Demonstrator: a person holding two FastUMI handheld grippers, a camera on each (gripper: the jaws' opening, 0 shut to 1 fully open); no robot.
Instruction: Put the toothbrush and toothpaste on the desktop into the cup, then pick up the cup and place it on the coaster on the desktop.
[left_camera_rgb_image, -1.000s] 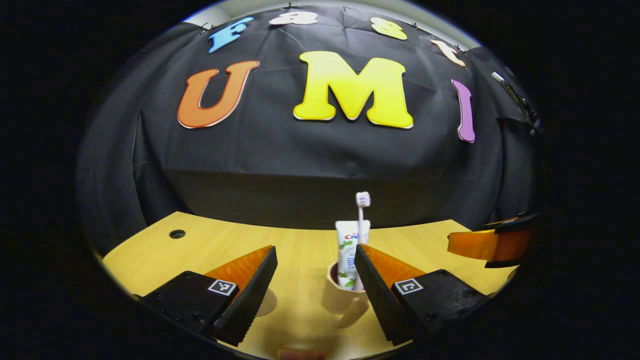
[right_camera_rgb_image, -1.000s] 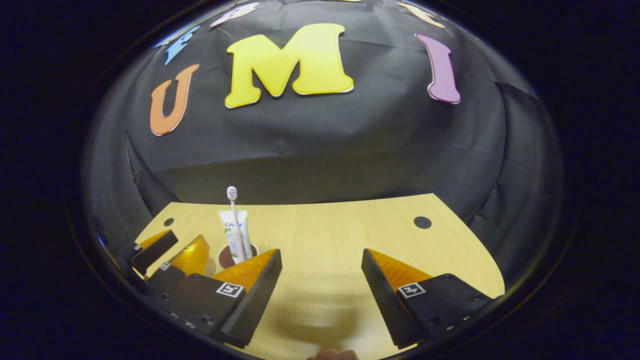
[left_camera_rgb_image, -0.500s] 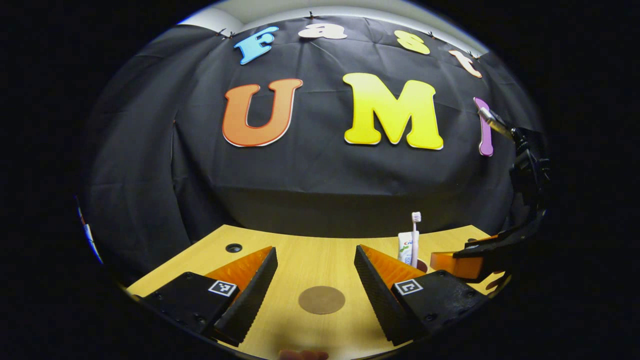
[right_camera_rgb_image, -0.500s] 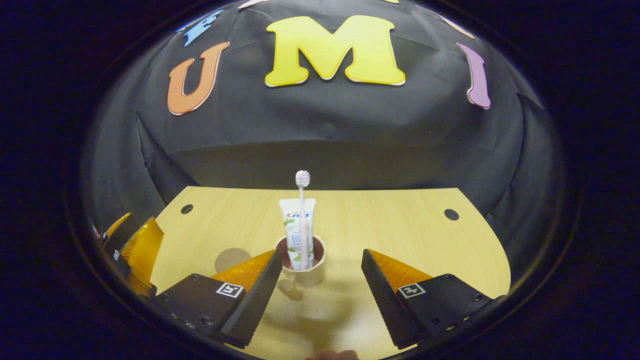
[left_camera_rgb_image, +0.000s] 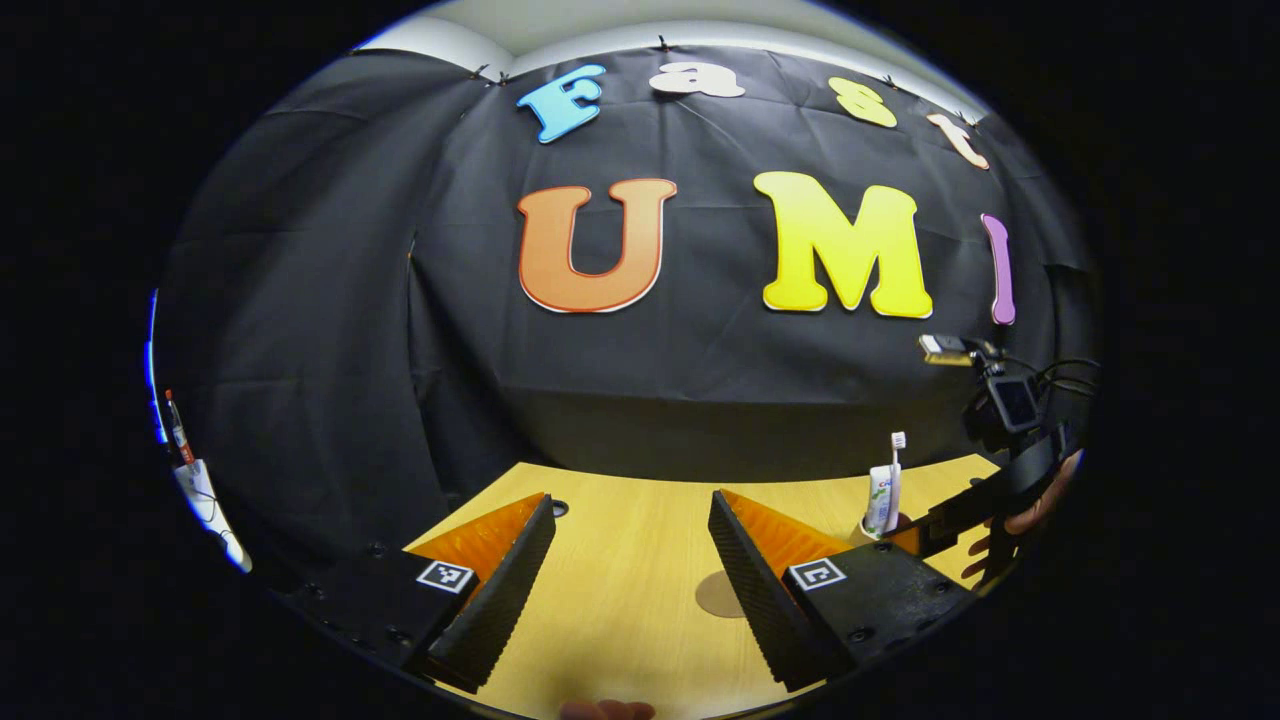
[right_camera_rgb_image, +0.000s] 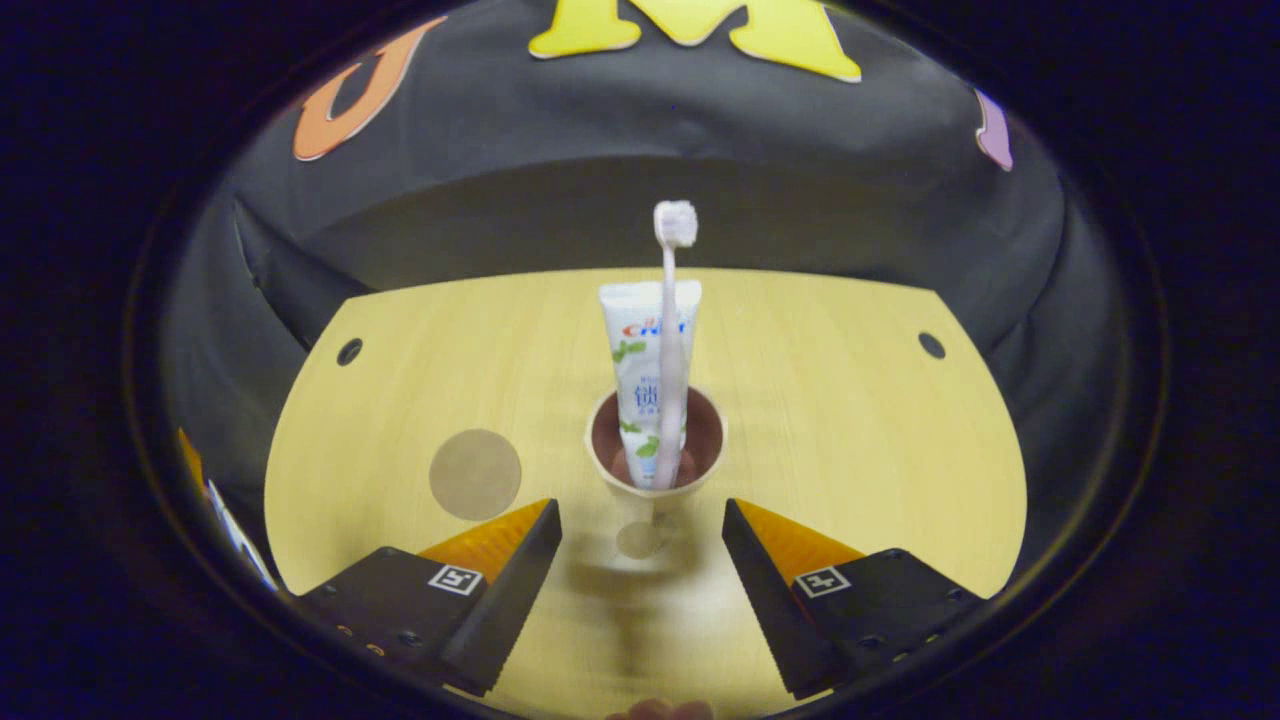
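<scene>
Brush (right_camera_rgb_image: 670, 330) and paste (right_camera_rgb_image: 645, 380) both stand upright in the cup (right_camera_rgb_image: 655, 450), so we judge the loading step done and the cup pick-up now in hand. In the right gripper view the cup sits on the surface (right_camera_rgb_image: 850, 420), centred just ahead of the right gripper (right_camera_rgb_image: 640, 560), whose fingers are spread wide with nothing between them; the cup lies beyond the tips, untouched. The coaster (right_camera_rgb_image: 475, 474) lies flat on the surface to the cup's left, near but apart, bare. Next move, as we read it: bring the fingers forward to either side of the cup wall, below the rim, close squarely, lift without tipping the tall brush, then carry left and set down on the coaster. The brush leans on the near rim, so a crooked grip could knock it. The right gripper looks down at a slant onto the cup. The left gripper (left_camera_rgb_image: 630, 590) is held low and level off to the side, fingers likewise open and empty; its view shows the coaster (left_camera_rgb_image: 718, 594) partly behind its right finger, the cup (left_camera_rgb_image: 872, 527) farther right, and the hand (left_camera_rgb_image: 1030, 510) holding the other gripper beside the cup.
</scene>
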